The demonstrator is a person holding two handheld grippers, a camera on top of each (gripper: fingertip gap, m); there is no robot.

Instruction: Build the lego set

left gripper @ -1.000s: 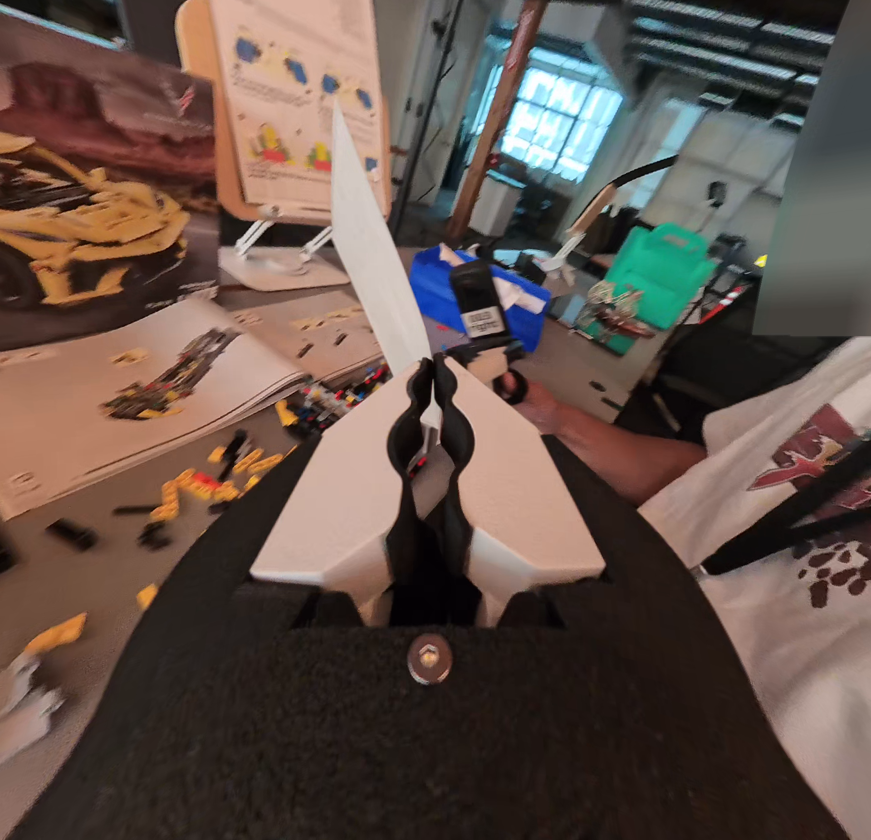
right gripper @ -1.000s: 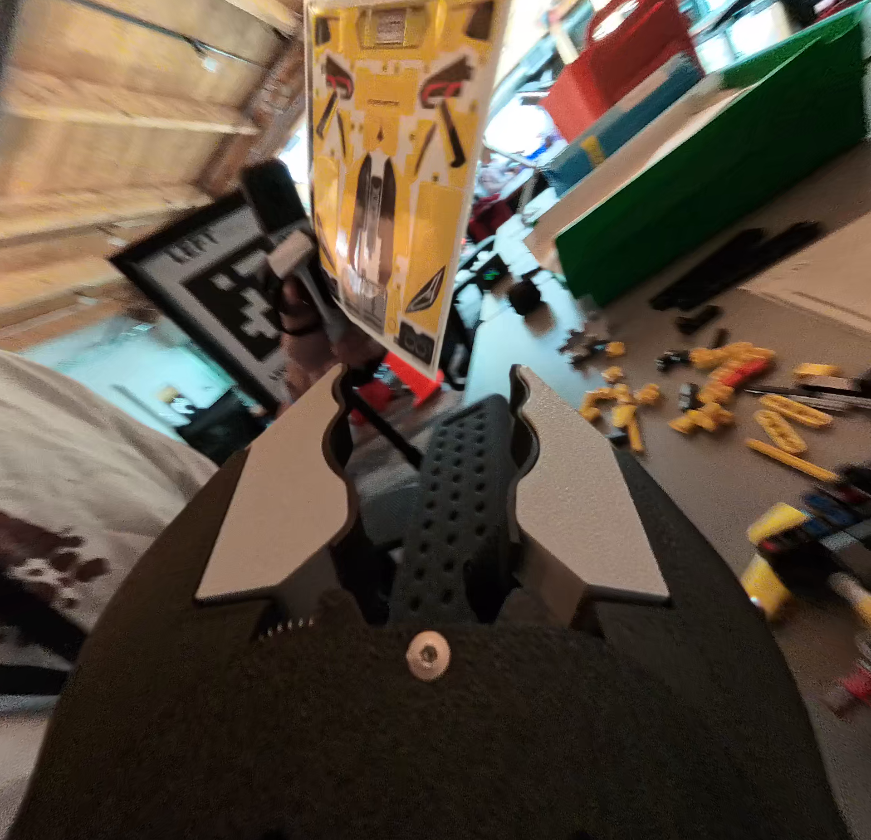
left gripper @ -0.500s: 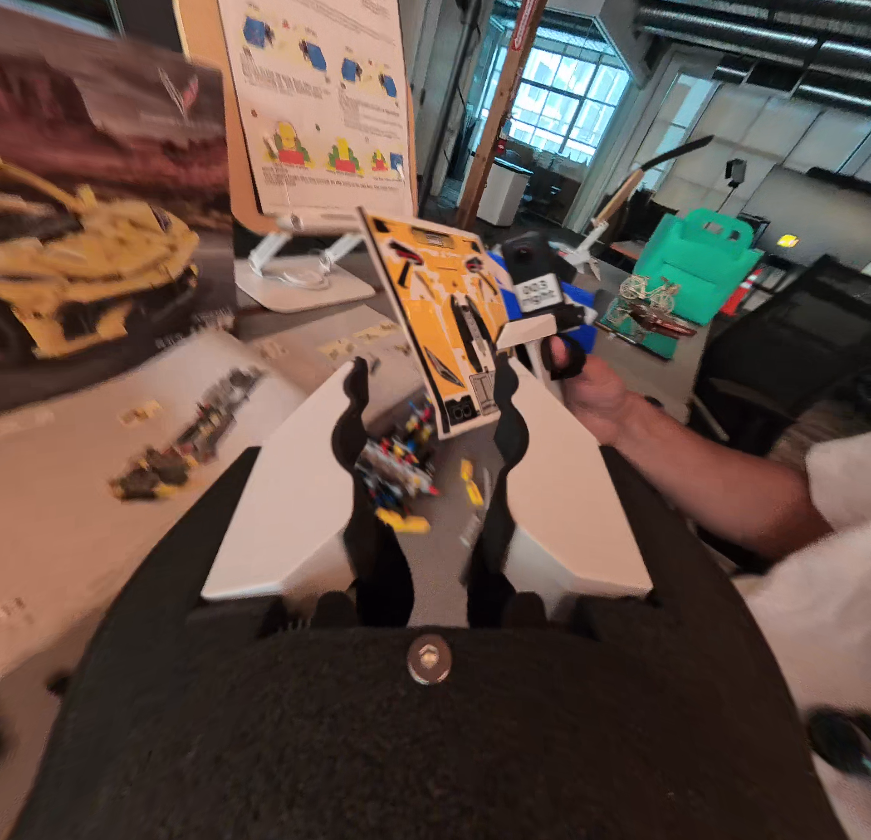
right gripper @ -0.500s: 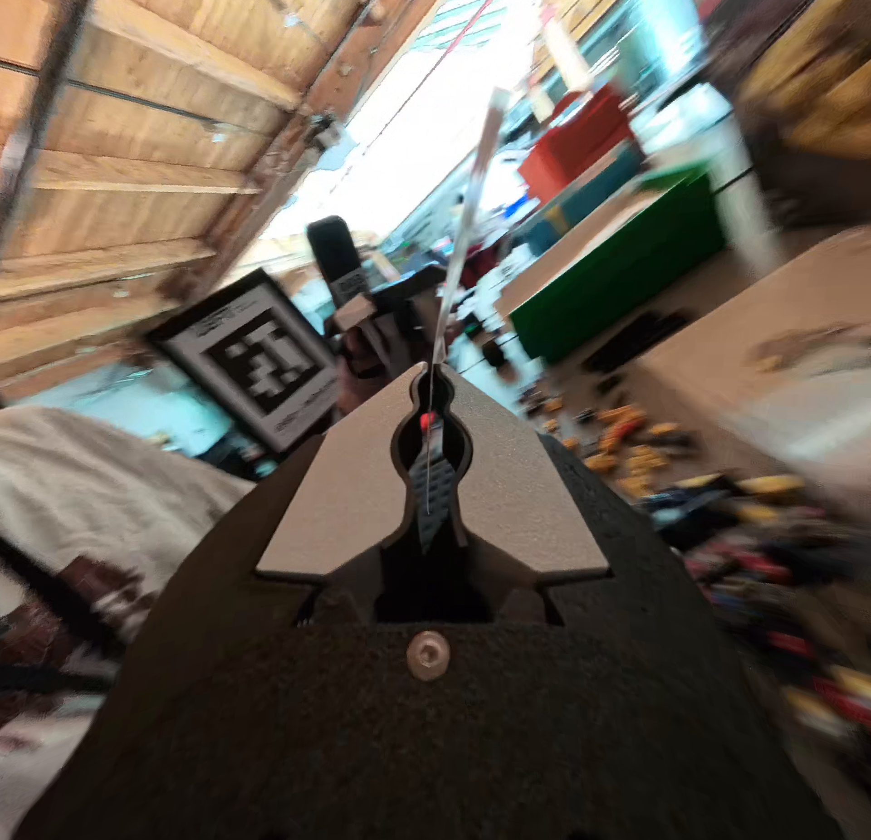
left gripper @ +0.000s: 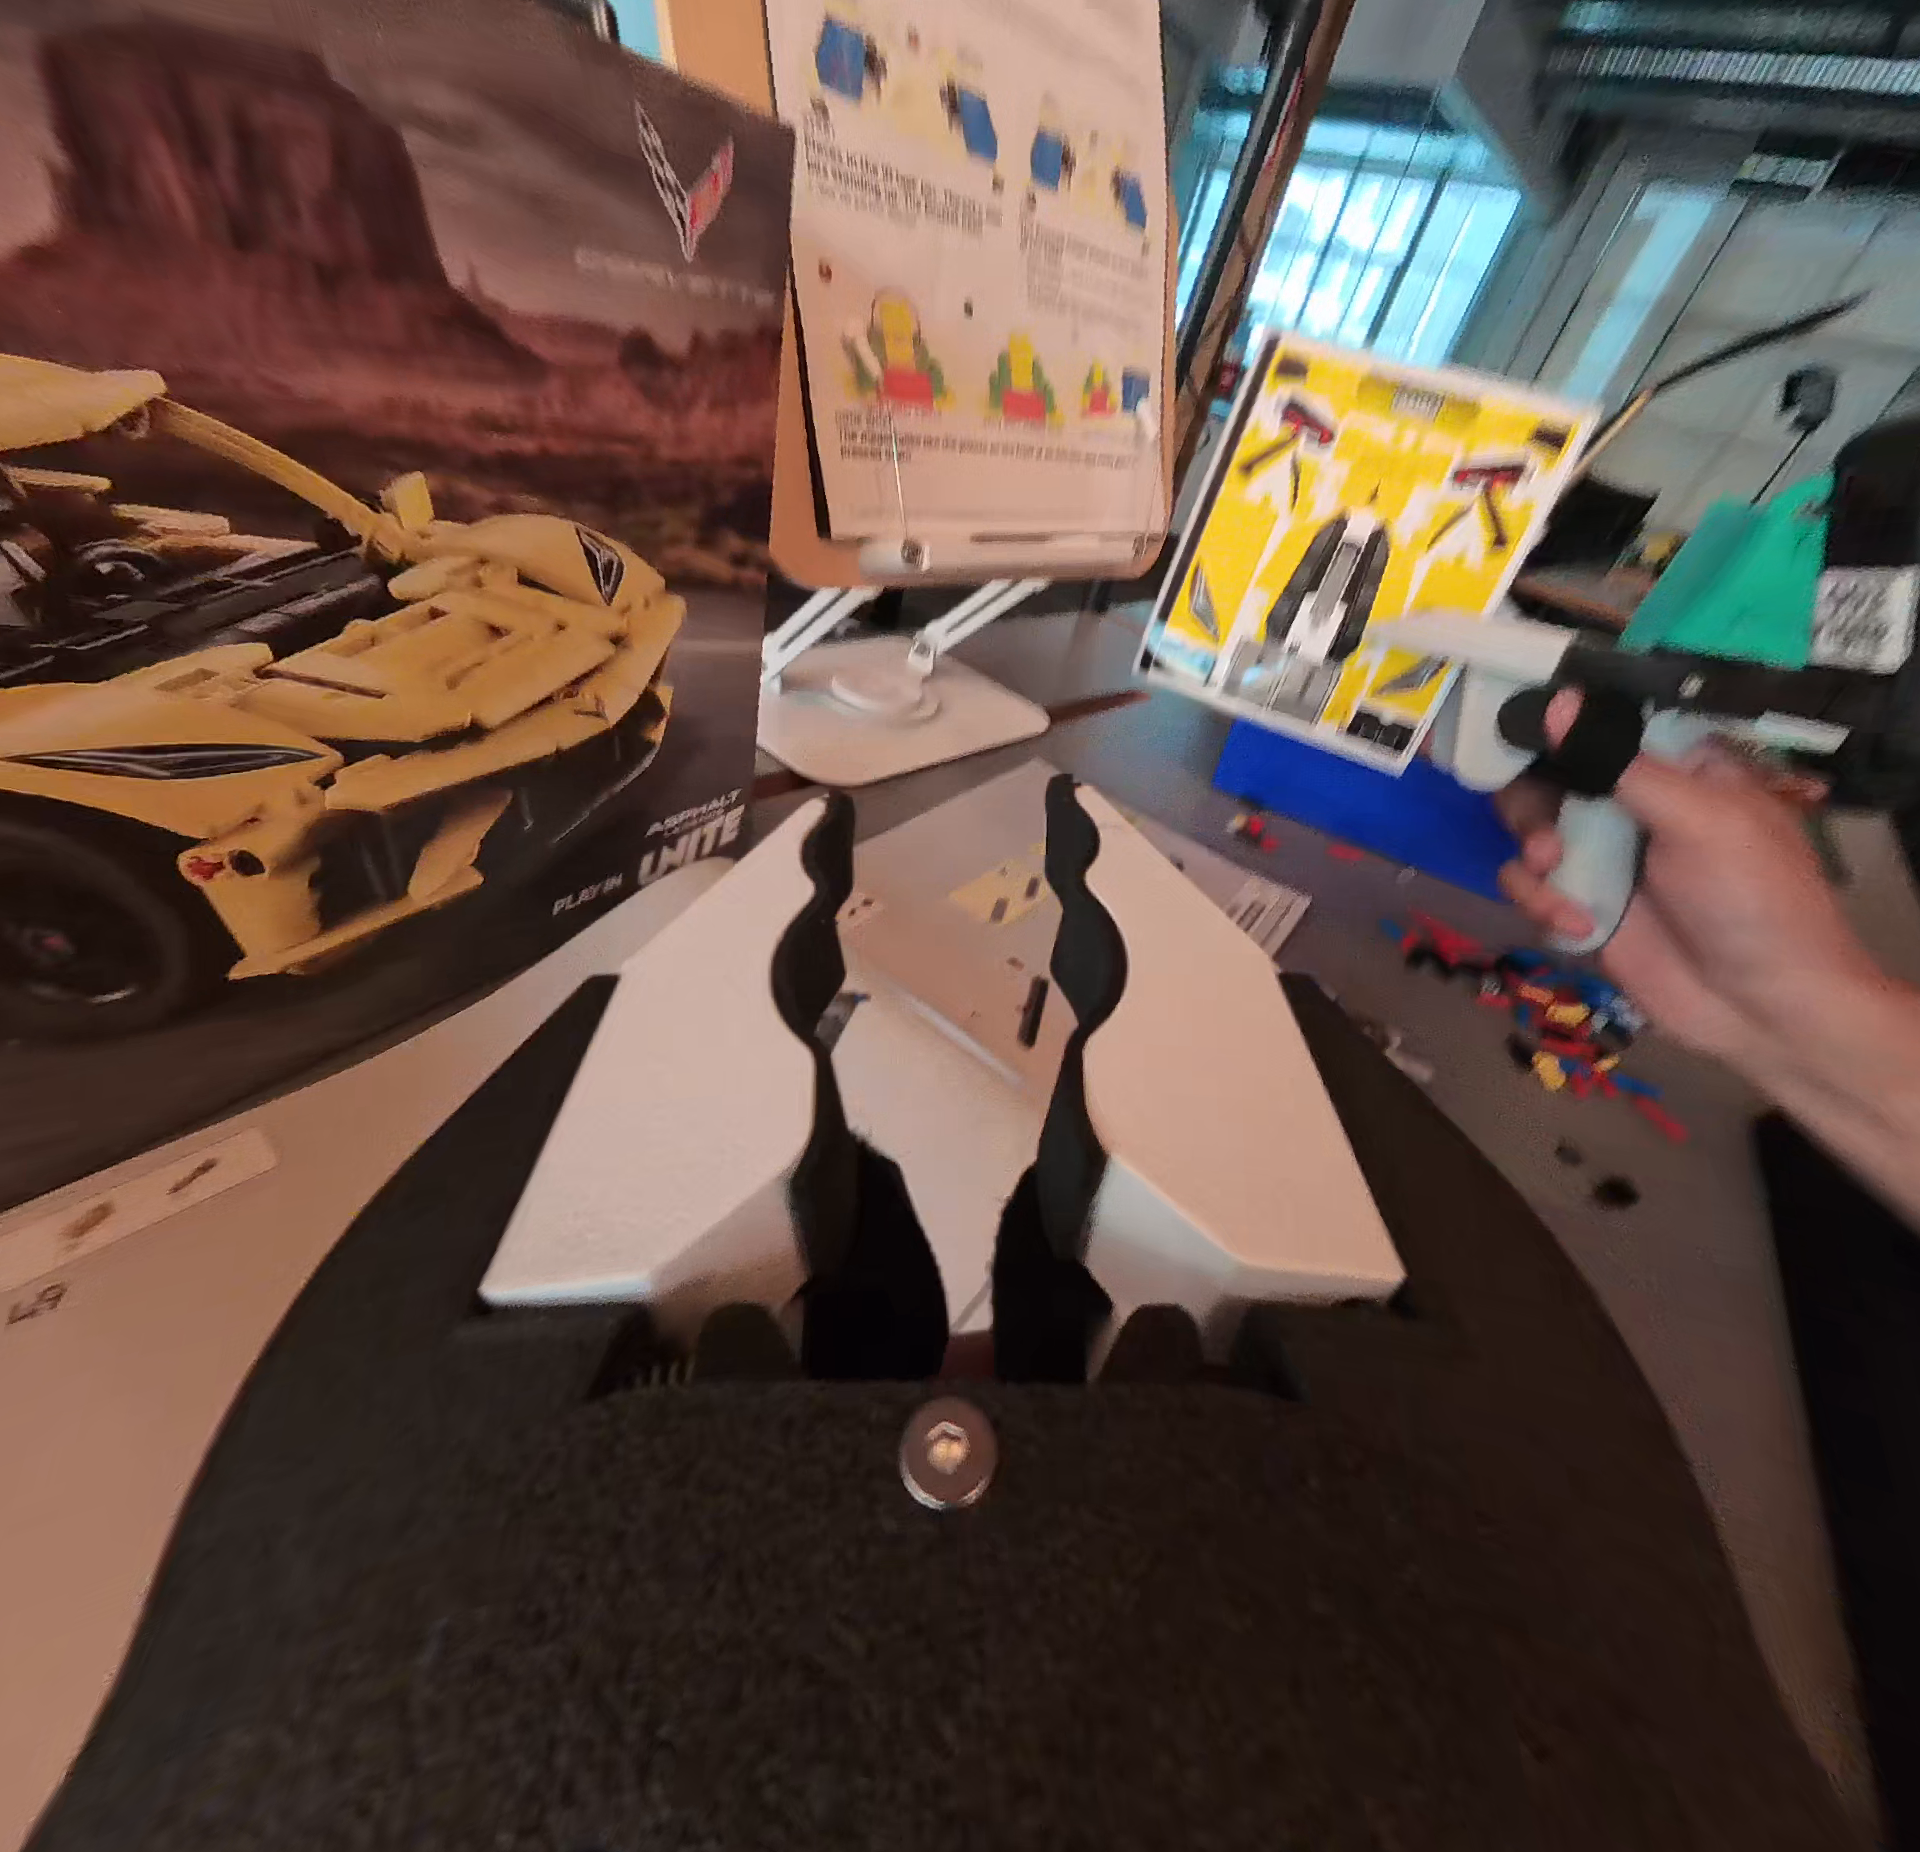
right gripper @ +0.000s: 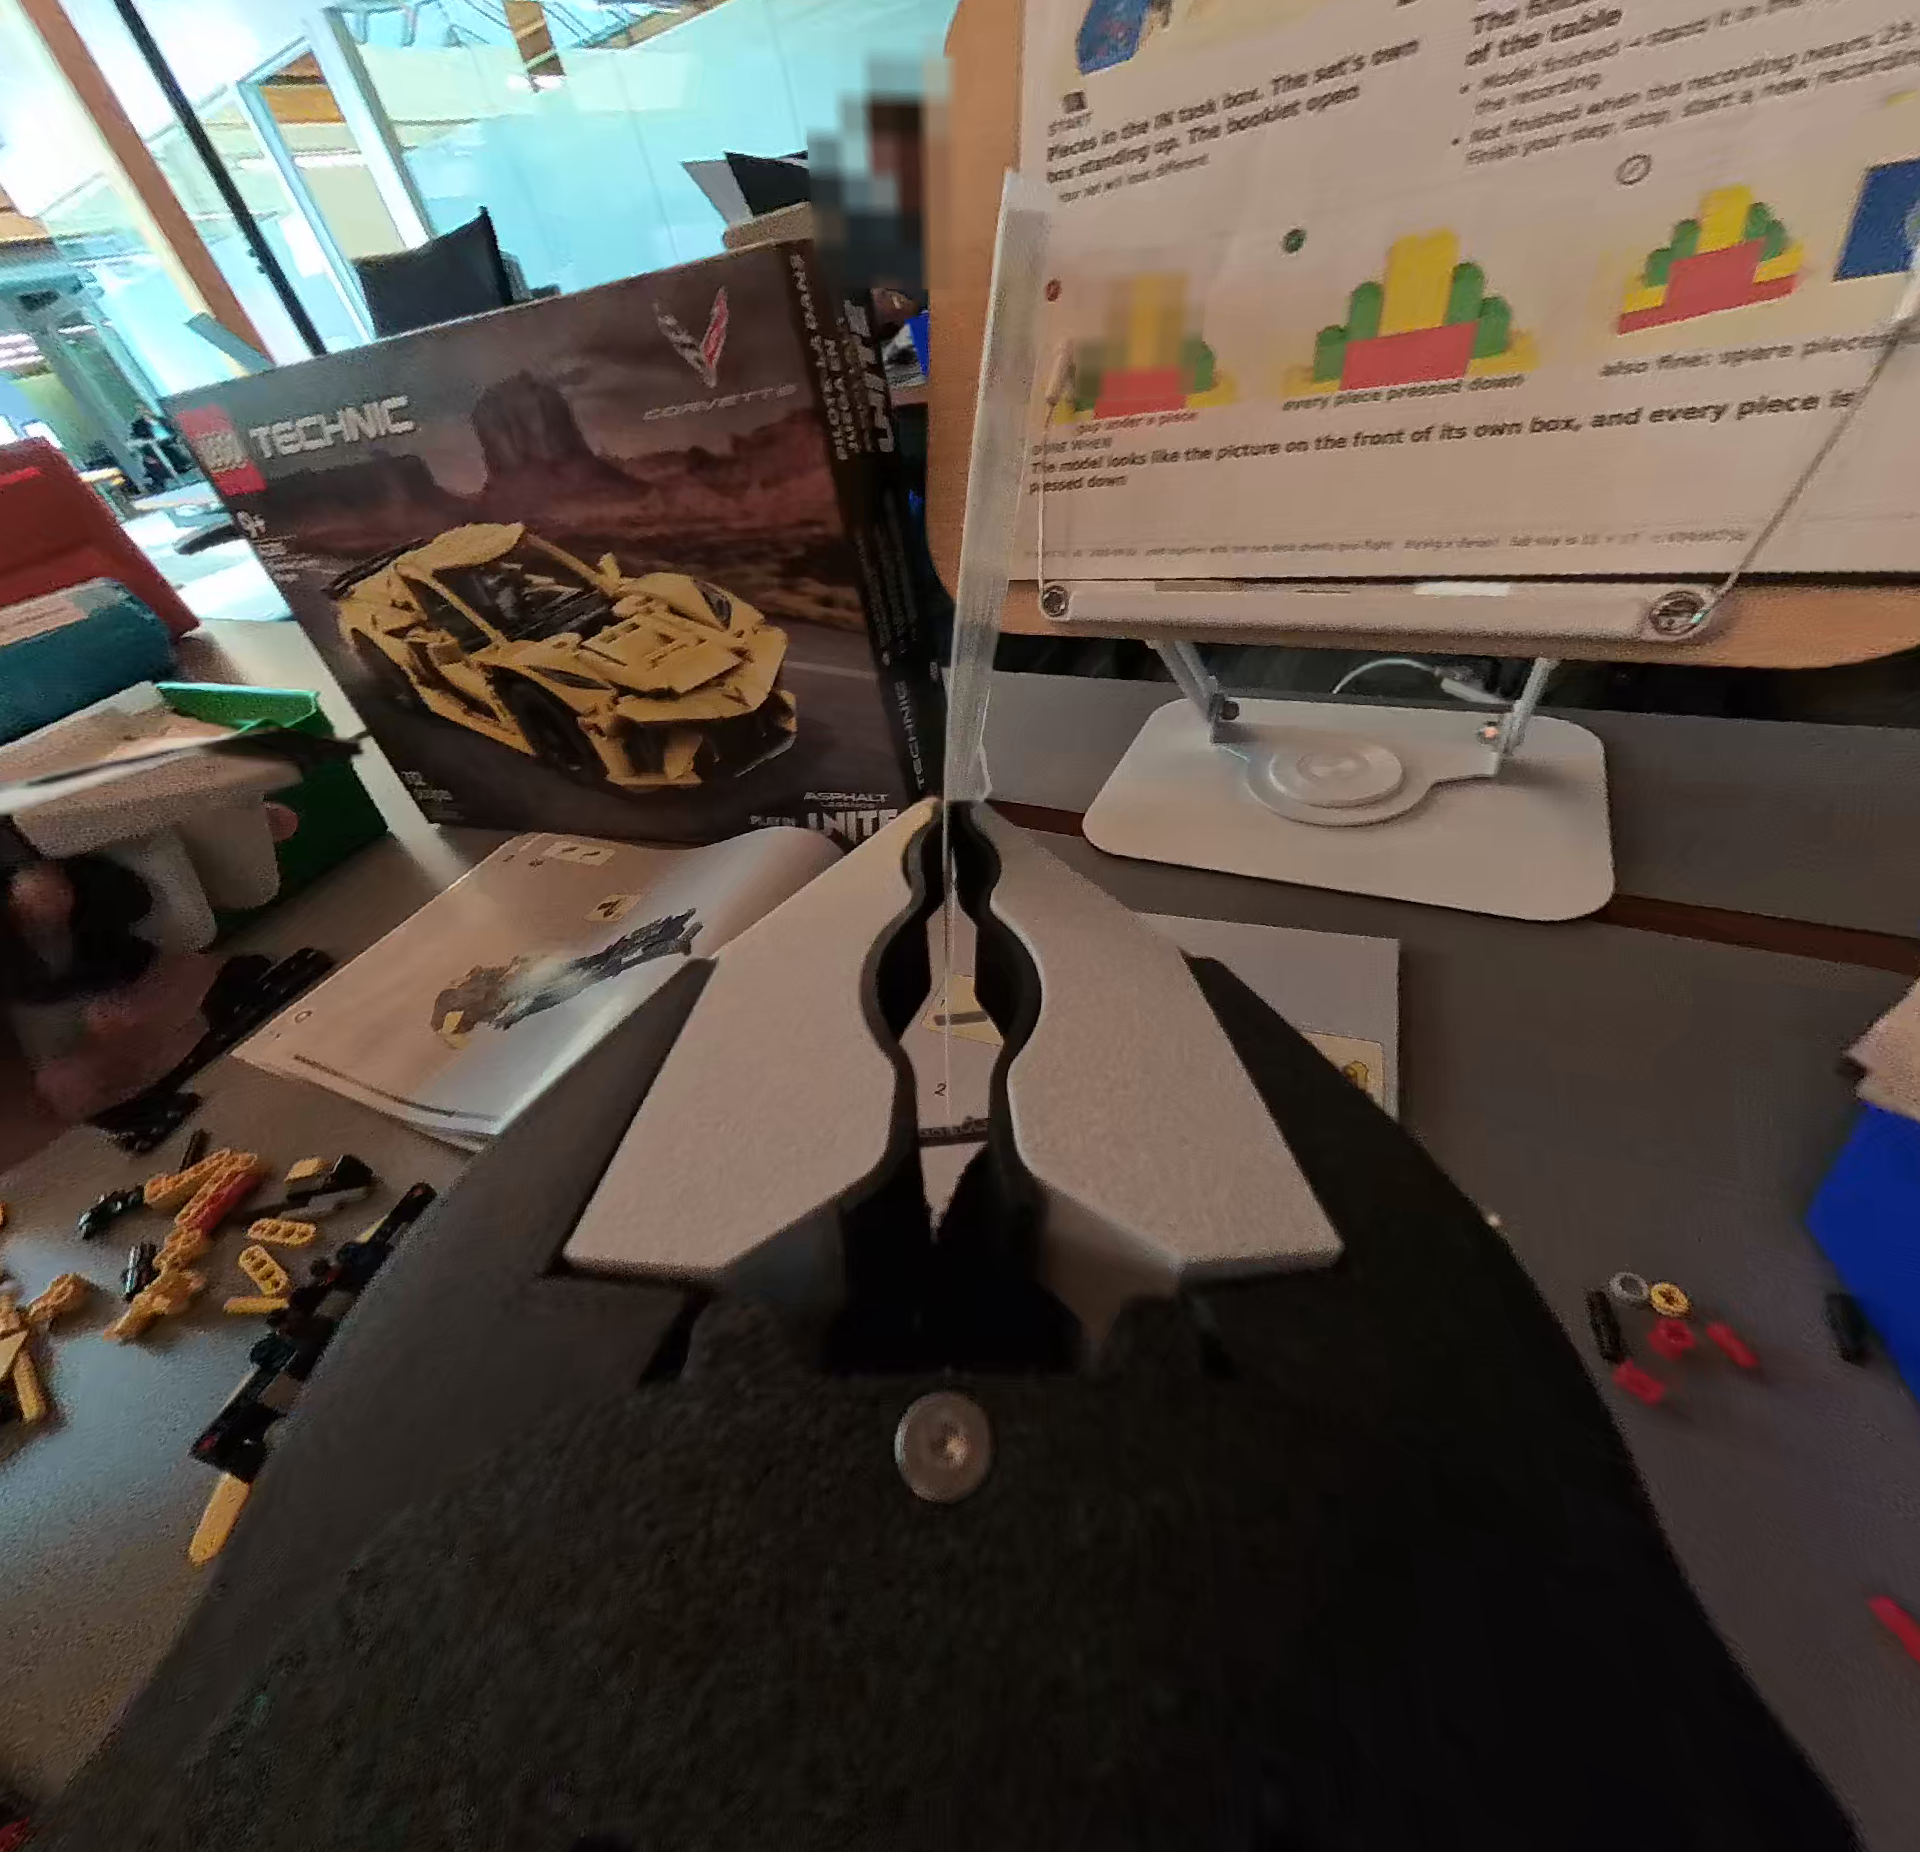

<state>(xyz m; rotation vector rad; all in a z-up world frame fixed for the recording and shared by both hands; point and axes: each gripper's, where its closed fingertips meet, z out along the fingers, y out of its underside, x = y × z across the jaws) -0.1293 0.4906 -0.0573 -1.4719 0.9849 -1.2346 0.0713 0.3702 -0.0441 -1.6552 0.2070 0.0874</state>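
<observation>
Set box [right gripper: 582, 597]: stands upright behind your open booklet [right gripper: 561, 971].
Progress: barely started; no assembly visible.
Loose pieces [right gripper: 197, 1231]: scattered on the table.
Sticker sheet [left gripper: 1361, 545]: pinched in your right gripper [right gripper: 951, 826].
Left gripper [left gripper: 940, 815]: spread, empty.

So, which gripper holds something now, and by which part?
The right gripper pinches the sticker sheet by its lower edge, seen edge-on between its fingertips. The left gripper is open and holds nothing.
</observation>
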